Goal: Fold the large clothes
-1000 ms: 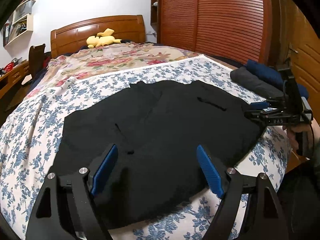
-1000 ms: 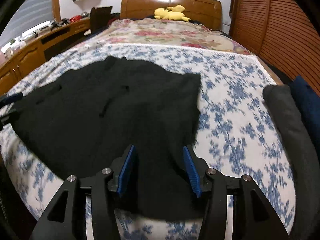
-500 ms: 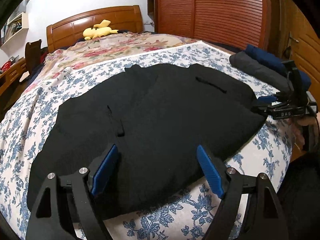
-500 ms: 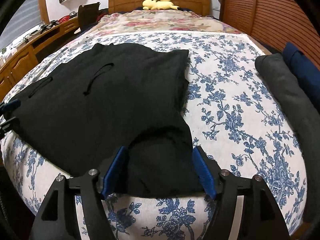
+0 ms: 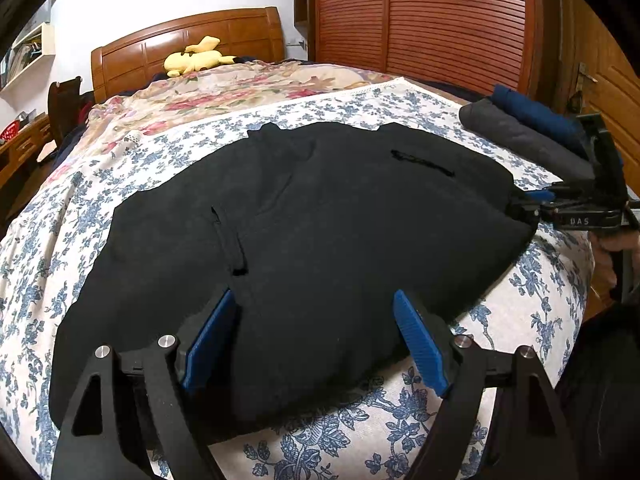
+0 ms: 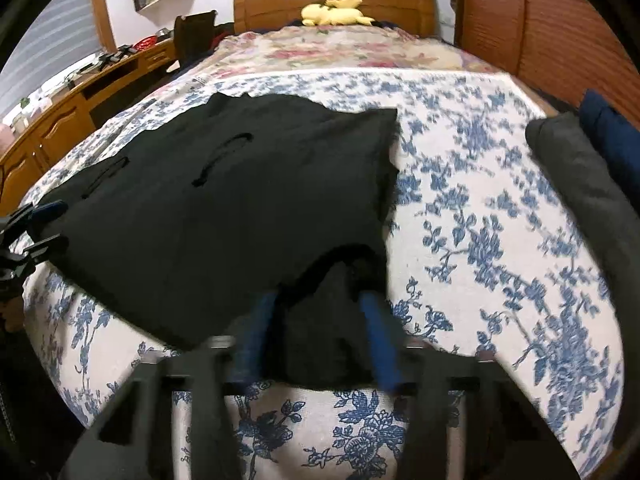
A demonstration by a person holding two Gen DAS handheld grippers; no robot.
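Observation:
A large black garment (image 5: 340, 220) lies spread flat on the flowered bed sheet (image 5: 532, 280). My left gripper (image 5: 316, 340) stands open at the garment's near hem, its blue pads (image 5: 208, 336) wide apart with cloth lying between them, not pinched. My right gripper (image 6: 316, 312) is at the garment's (image 6: 224, 208) near right corner, blurred, with its jaws closing. A hump of black cloth is bunched up between its pads. In the left wrist view the right gripper (image 5: 532, 200) sits at the garment's right edge, a hand behind it.
A folded grey garment (image 5: 520, 140) and a navy one (image 5: 532, 112) lie along the bed's right side. A yellow plush toy (image 5: 196, 56) rests by the wooden headboard. Slatted wardrobe doors (image 5: 440, 20) stand to the right, and a wooden desk (image 6: 60, 120) to the left.
The right jaws spread wider, then narrowed on the garment's corner, which now humps up between the pads. The left gripper stays open at the hem.

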